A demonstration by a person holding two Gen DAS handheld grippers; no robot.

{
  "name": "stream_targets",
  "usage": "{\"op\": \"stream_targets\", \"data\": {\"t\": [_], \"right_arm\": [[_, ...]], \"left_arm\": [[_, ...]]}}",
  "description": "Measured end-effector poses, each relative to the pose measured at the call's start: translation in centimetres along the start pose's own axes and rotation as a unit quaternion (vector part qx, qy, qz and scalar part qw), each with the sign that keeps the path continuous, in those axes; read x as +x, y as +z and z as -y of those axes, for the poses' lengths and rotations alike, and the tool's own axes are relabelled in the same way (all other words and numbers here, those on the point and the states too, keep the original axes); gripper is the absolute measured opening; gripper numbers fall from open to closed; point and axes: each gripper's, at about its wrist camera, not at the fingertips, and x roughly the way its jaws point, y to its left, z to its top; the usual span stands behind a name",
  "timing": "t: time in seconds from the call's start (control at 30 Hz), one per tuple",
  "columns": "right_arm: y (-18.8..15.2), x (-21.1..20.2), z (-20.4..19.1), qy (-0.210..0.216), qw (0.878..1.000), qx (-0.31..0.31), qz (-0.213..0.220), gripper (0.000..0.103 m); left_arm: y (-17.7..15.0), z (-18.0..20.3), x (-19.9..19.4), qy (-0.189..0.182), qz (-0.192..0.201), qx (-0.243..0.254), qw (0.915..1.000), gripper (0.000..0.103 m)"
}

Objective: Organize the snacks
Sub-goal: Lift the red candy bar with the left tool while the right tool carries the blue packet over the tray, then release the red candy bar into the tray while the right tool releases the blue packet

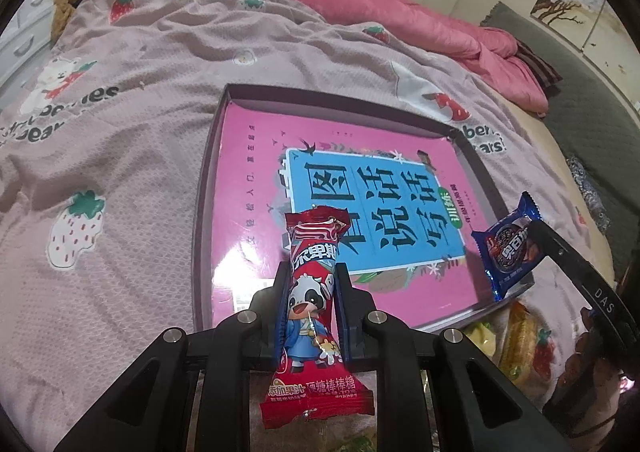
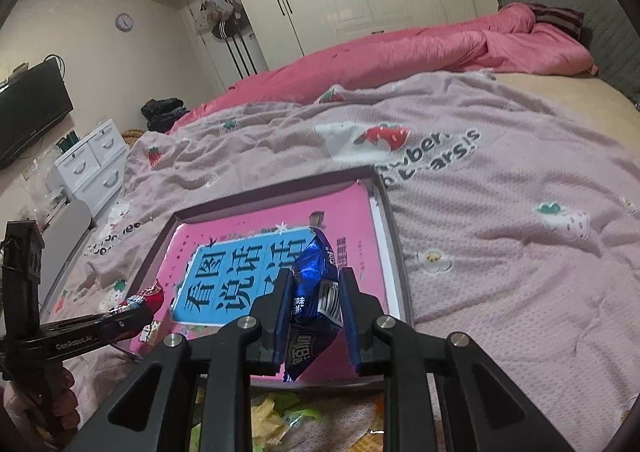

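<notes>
My left gripper [image 1: 313, 272] is shut on a red lollipop packet [image 1: 314, 292] with a cartoon cow, held over the near edge of a shallow dark box [image 1: 204, 188] whose bottom is pink with a blue panel. My right gripper [image 2: 316, 278] is shut on a blue cookie packet [image 2: 310, 312], held over the same box's [image 2: 394, 252] near right part. In the left wrist view the blue packet [image 1: 510, 248] and right gripper show at the box's right edge. In the right wrist view the red packet [image 2: 138, 302] and left gripper show at the box's left.
The box lies on a pink strawberry-print blanket [image 1: 120, 156] on a bed. Several loose snack packets [image 2: 288, 418] lie on the blanket just in front of the box, and others show in the left wrist view [image 1: 516, 336]. A pink duvet [image 2: 400, 48] lies behind.
</notes>
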Motion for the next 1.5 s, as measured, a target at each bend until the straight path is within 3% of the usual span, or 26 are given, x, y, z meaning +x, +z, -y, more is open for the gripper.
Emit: {"op": "stream_targets", "data": {"t": [1.13,1.5], "right_arm": [[-1.2,1.6,2.0,-0.042,0.998,0.018,-0.044,0.025],[-1.0,1.7,2.2,-0.053,0.997,0.016,-0.046,0.025]], "left_arm": [[1.2,-0.3,2.5,0.017,0.004,0.007,0.9998,0.021],[1.4,-0.2,2.1,0.009,0.011,0.011,0.9998,0.038]]}}
